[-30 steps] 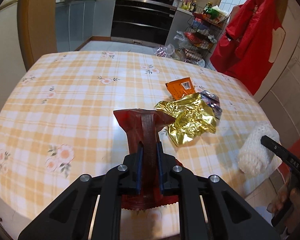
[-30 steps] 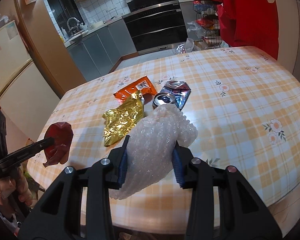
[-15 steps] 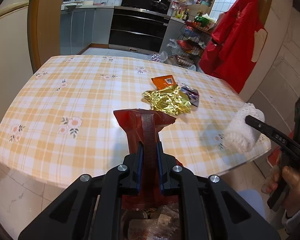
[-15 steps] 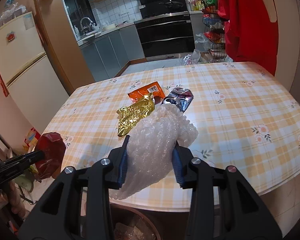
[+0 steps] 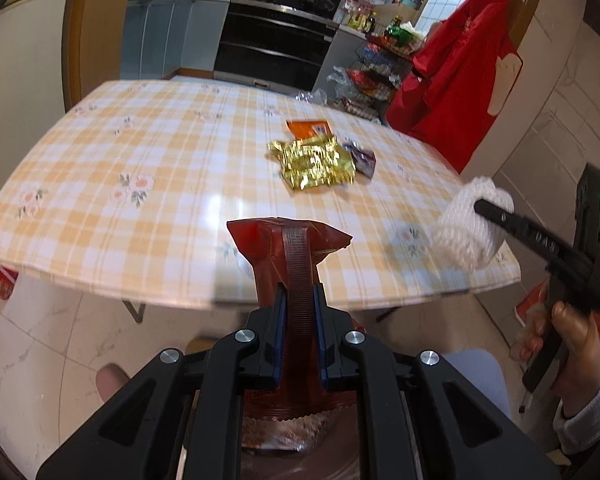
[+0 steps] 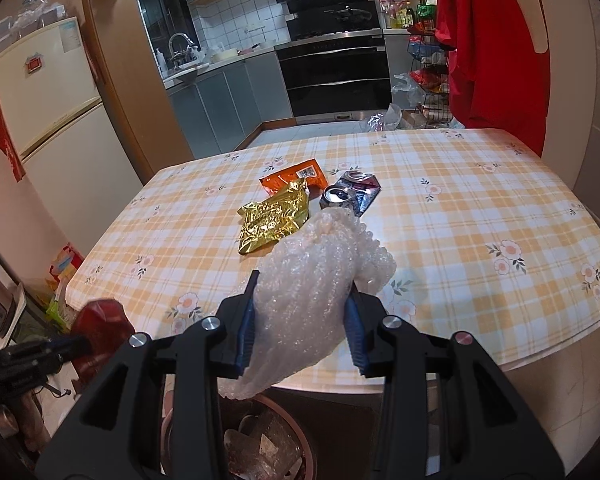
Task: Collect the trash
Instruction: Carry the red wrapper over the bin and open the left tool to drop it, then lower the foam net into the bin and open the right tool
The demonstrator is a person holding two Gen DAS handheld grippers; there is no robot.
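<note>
My left gripper (image 5: 300, 300) is shut on a dark red wrapper (image 5: 288, 248), held off the table's near edge above a trash bin (image 5: 292, 436). My right gripper (image 6: 300, 292) is shut on a wad of clear bubble wrap (image 6: 312, 280), also off the table edge above the round bin (image 6: 260, 440). The bubble wrap also shows in the left wrist view (image 5: 468, 224), and the red wrapper in the right wrist view (image 6: 100, 320). On the checked table (image 6: 460, 220) lie a gold foil wrapper (image 6: 272, 220), an orange packet (image 6: 296, 178) and a crushed can (image 6: 350, 194).
A fridge (image 6: 48, 120) stands at the left. A kitchen with an oven (image 6: 332, 76) lies beyond the table. A red garment (image 6: 496, 40) hangs at the right by a wire rack (image 6: 428, 80). Tiled floor (image 5: 40, 340) lies below the table edge.
Both grippers have pulled back from over the table to beyond its near edge, each still holding its piece. The bin has come into view below them.
</note>
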